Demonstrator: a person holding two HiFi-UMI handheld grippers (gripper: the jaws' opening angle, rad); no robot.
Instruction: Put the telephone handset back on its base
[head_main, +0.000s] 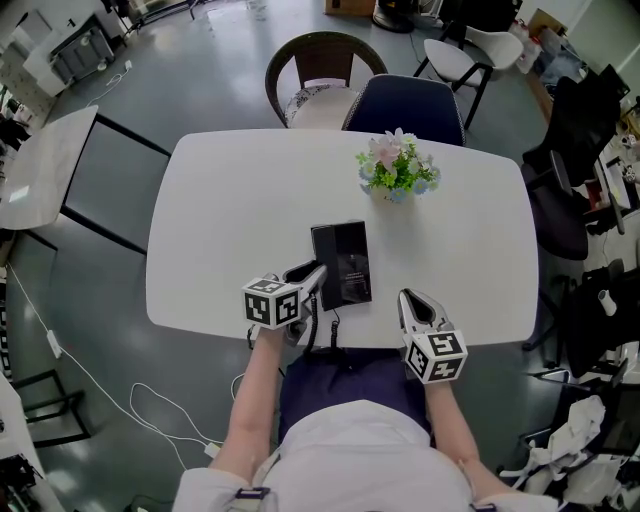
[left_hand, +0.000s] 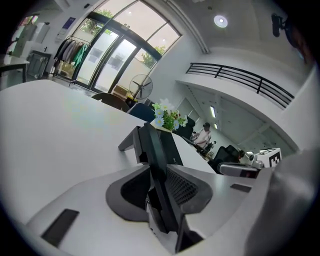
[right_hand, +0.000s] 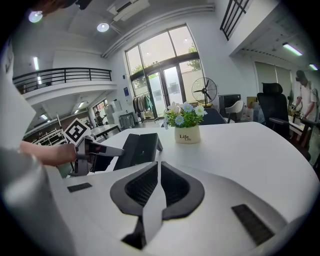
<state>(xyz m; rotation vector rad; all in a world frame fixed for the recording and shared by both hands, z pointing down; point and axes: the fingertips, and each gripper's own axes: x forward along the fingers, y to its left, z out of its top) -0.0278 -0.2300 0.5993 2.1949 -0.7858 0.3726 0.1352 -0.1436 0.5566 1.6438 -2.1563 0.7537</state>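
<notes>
The left gripper (left_hand: 159, 169) is clenched on the telephone handset (left_hand: 156, 175), a thin black slab seen edge-on. It runs from deep between the two pads out past their tips, and both pads appear to press on its sides. Just beyond the jaw tips and slightly to their right sits the base (head_main: 350, 262), dark and wedge-shaped on the white table (head_main: 230, 200). From above, the handset lies along the base's left edge, but I cannot tell whether it is fully seated in its cradle.

To do this step well, I would hold the handset parallel to that left edge and ease it down until it lies flat. The jaws should let go only once it rests without rocking, and a twist of the wrist could tip it out.

The right gripper (right_hand: 159, 167) has its jaws pressed together on nothing. The base stands ahead and to the left of its tips, well apart, and a flower pot (right_hand: 187, 134) is farther ahead. It could steady the base if it slides.
</notes>
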